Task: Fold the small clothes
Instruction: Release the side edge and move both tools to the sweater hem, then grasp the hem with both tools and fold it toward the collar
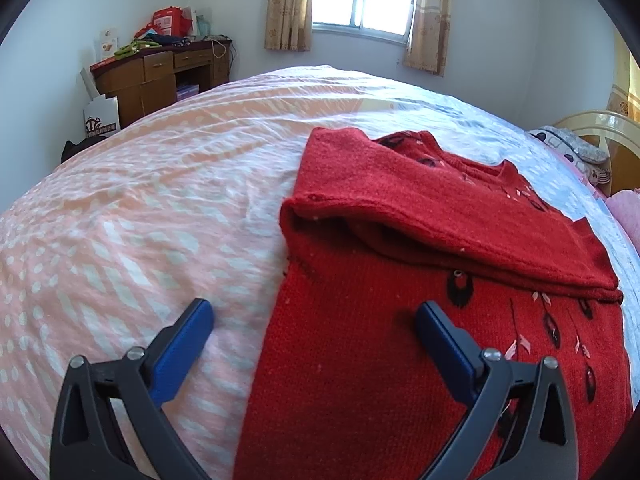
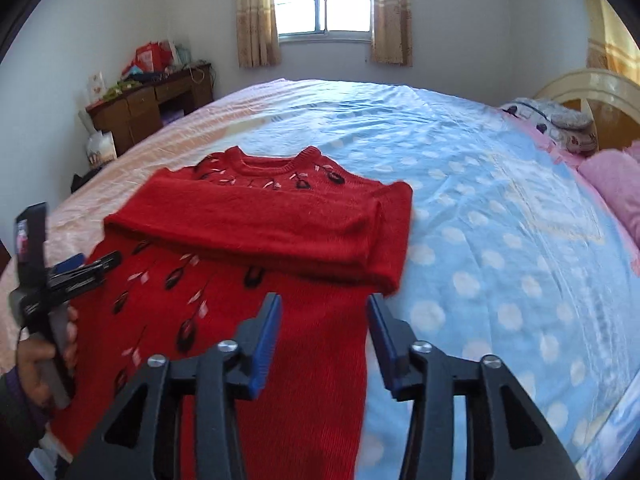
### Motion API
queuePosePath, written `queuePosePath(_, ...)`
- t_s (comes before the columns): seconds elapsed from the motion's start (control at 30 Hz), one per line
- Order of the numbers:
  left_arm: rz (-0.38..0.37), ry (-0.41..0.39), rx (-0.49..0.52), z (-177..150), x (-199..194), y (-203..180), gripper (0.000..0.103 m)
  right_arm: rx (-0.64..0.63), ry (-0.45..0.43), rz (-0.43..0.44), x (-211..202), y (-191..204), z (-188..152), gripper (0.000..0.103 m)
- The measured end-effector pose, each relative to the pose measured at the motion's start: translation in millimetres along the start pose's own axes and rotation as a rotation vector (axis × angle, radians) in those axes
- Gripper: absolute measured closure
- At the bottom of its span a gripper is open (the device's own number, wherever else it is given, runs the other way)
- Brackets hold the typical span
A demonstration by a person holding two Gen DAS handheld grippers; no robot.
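Leftmost, a wooden desk (image 1: 160, 76) in the room corner. Left hand-held gripper (image 1: 314, 322) spread wide, holding nothing; one finger over the pink sheet of the bed (image 1: 140, 200), the other over the red sweater (image 1: 360, 360). Sweater lies flat on the bed, straddling pink and blue halves of the sheet; both sleeves folded across the chest, round neck farthest away, dark leaf embroidery down the front. Right hand-held gripper (image 2: 323, 304) also spread, empty, above the sweater's right edge.
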State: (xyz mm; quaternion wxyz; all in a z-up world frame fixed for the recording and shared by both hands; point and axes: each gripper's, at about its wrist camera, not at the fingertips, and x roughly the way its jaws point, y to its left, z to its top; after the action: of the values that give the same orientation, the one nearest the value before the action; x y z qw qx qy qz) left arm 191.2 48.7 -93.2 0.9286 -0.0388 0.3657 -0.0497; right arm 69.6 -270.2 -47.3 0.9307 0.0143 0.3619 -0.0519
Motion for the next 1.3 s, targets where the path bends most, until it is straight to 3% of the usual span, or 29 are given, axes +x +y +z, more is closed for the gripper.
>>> queuePosePath(0.2, -0.045, 0.065, 0.084, -13, -30, 4, 0.000, 0.086, 0.053, 0.008, -34, -16, -52, 0.056)
queuePosePath(0.43, -0.058, 0.053, 0.122, -73, -100, 45, 0.001, 0.131, 0.084, 0.020, -66, -30, -101, 0.056)
queuePosePath(0.53, -0.092, 0.101, 0.078, -98, -116, 63, 0.008, 0.151, 0.107, 0.061, -69, -30, -118, 0.056)
queuePosePath(0.63, -0.091, 0.088, 0.113, -111, -131, 64, 0.014, 0.162, 0.133, 0.091, -65, -24, -128, 0.056)
queuePosePath(0.9, -0.166, 0.131, 0.111, -130, -145, 60, 0.026, 0.149, 0.156, 0.133, -74, -12, -134, 0.056)
queuePosePath(1.07, -0.276, 0.186, 0.096, -146, -151, 58, 0.030, 0.147, 0.187, 0.124, -84, -18, -150, 0.056)
queuePosePath(1.17, -0.263, 0.194, 0.104, -152, -147, 54, 0.032, 0.174, 0.209, 0.121, -82, -23, -159, 0.056)
queuePosePath(1.3, -0.290, 0.229, 0.056, -151, -139, 55, 0.035, 0.220, 0.235, 0.196, -75, -22, -164, 0.056)
